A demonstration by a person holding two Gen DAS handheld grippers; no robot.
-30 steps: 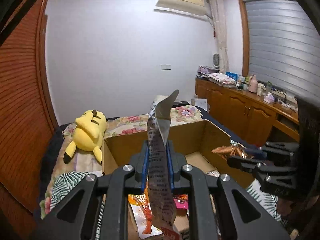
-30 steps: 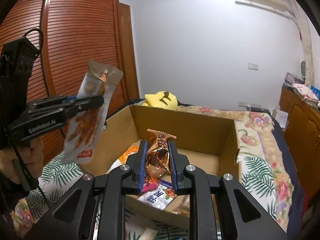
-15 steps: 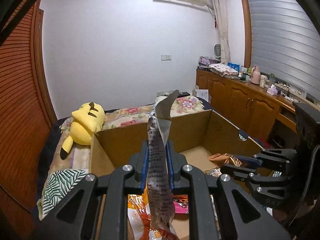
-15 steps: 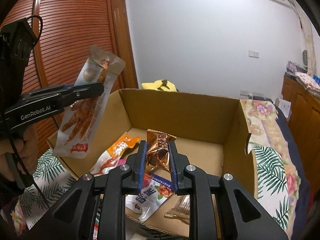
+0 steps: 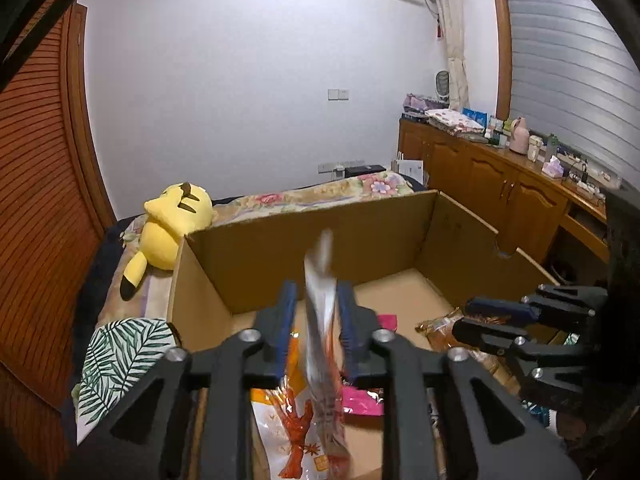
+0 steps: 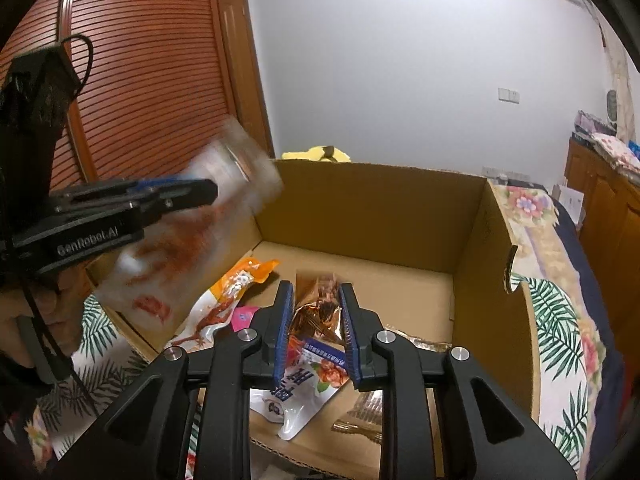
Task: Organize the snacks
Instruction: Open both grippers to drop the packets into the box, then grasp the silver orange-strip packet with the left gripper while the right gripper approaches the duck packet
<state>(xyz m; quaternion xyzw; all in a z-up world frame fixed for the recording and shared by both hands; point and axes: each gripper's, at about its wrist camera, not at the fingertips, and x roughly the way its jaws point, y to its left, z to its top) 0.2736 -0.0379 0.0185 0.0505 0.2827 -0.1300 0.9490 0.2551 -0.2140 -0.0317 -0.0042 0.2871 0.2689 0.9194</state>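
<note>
An open cardboard box (image 5: 312, 216) (image 6: 360, 208) stands on the bed. My left gripper (image 5: 317, 286) hangs over its near left corner, and its jaws are opening. A clear packet of red snack (image 5: 320, 320) (image 6: 180, 248) is between them, blurred and slipping down, with the pads off it. My right gripper (image 6: 316, 286) is over the box floor with its jaws opening too. A copper foil packet (image 6: 320, 312) (image 5: 440, 328) sits loose between its pads. In the box lie an orange packet (image 6: 240, 284) (image 5: 296, 432), a white-blue packet (image 6: 304, 388) and a pink one (image 5: 388, 320).
A yellow plush toy (image 5: 176, 220) lies on the bed behind the box. A leaf-print cover (image 5: 116, 360) surrounds the box. Wooden cabinets (image 5: 500, 192) run along the right wall and slatted wardrobe doors (image 6: 140, 80) along the left. A hand (image 6: 24, 320) holds the left gripper.
Both grippers have sunk toward the box. Their jaws, shut on the packets before, have parted, and the clear packet has slid down between the left fingers.
</note>
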